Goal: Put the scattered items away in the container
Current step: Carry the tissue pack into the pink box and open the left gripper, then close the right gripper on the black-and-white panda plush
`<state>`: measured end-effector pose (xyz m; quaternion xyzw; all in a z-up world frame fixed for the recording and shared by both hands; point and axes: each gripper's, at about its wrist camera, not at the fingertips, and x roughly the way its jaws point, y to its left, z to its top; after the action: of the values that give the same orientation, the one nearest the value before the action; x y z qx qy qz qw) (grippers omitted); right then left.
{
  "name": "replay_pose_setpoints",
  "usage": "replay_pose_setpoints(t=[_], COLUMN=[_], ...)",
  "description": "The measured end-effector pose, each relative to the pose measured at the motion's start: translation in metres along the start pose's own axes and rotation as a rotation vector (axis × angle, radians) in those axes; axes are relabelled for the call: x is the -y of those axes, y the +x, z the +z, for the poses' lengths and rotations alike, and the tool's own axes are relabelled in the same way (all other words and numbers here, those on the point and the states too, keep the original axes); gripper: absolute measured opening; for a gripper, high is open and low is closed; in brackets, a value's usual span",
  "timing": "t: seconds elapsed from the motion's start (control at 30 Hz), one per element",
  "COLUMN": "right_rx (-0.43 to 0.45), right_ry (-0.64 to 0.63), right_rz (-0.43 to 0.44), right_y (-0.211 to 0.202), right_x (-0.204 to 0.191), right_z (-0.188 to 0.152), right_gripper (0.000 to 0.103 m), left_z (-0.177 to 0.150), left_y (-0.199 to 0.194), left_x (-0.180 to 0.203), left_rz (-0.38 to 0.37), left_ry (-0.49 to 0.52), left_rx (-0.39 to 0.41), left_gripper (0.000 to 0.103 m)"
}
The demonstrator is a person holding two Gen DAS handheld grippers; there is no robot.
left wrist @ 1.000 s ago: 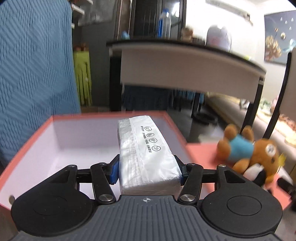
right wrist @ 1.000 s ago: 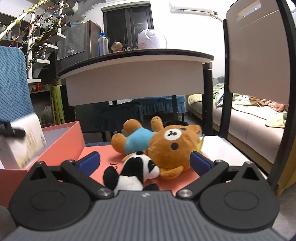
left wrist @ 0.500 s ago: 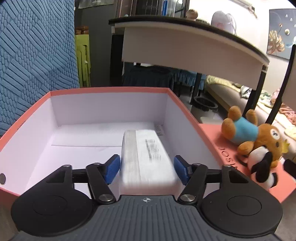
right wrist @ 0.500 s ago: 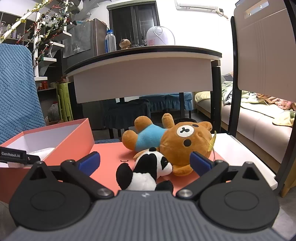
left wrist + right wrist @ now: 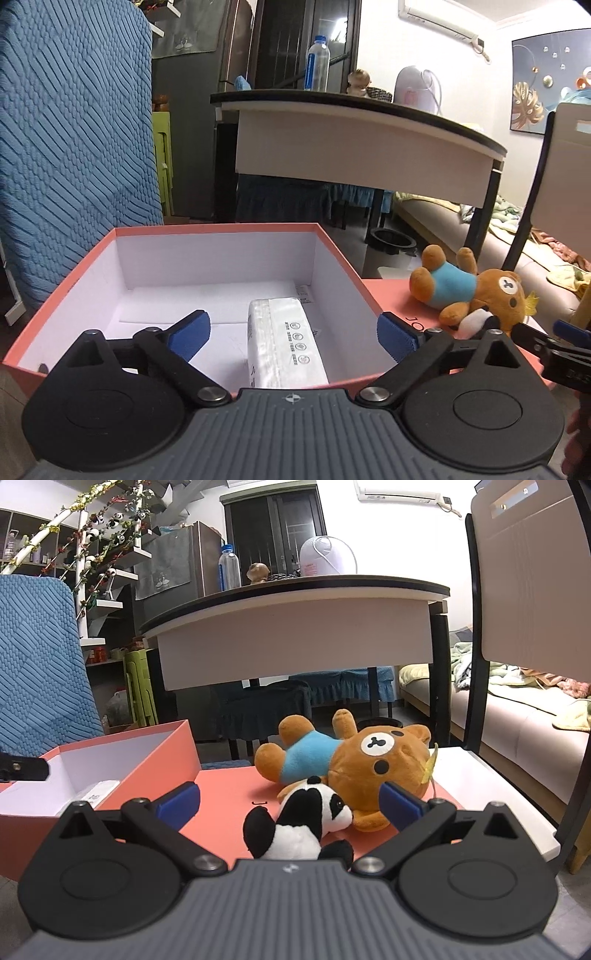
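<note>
A white tissue pack (image 5: 286,341) lies on the floor of the salmon-pink box (image 5: 218,229), near its right wall. My left gripper (image 5: 293,334) hangs open above the pack, touching nothing. In the right wrist view the box (image 5: 155,762) stands at the left with the tissue pack (image 5: 98,789) just showing inside. A small panda plush (image 5: 301,825) lies between the open fingers of my right gripper (image 5: 290,801), on the salmon lid (image 5: 225,801). A brown bear plush (image 5: 351,760) in a blue shirt lies behind it, also seen as the bear (image 5: 476,291) right of the box.
A blue knitted chair back (image 5: 70,147) rises behind the box on the left. A dark-topped table (image 5: 295,627) stands beyond, with a bottle (image 5: 229,570) on it. A chair frame (image 5: 476,646) stands at the right, a sofa (image 5: 535,716) behind.
My left gripper lowered the tissue pack into the box, opened and let go, then pulled back. My right gripper has edged closer to the panda plush.
</note>
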<state>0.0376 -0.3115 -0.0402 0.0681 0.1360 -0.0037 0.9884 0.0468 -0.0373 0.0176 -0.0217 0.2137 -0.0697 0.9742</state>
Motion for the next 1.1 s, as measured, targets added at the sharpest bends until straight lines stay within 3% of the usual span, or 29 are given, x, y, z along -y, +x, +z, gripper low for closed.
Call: replay_pose_setpoints(t=[0.33, 0.4, 1.03, 1.1], right_rx=[-0.001, -0.014, -0.083, -0.085], right_ry=[0.002, 0.011, -0.025, -0.024], right_rz=[0.019, 0.024, -0.028, -0.031], right_y=[0.004, -0.002, 0.039, 0.040], right_x=[-0.003, 0.002, -0.003, -0.004], right_z=[0.003, -0.013, -0.030, -0.029], right_gripper=[0.103, 0.103, 0.102, 0.097], left_z=[0.005, 0.006, 0.006, 0.005], left_y=[-0.021, -0.022, -0.033, -0.035], left_x=[-0.010, -0.010, -0.021, -0.023], left_rz=[0.000, 0.001, 0.006, 0.013], left_ry=[-0.050, -0.047, -0.027, -0.024], left_rx=[0.052, 0.061, 0.067, 0.073], left_gripper=[0.102, 0.102, 0.103, 0.103])
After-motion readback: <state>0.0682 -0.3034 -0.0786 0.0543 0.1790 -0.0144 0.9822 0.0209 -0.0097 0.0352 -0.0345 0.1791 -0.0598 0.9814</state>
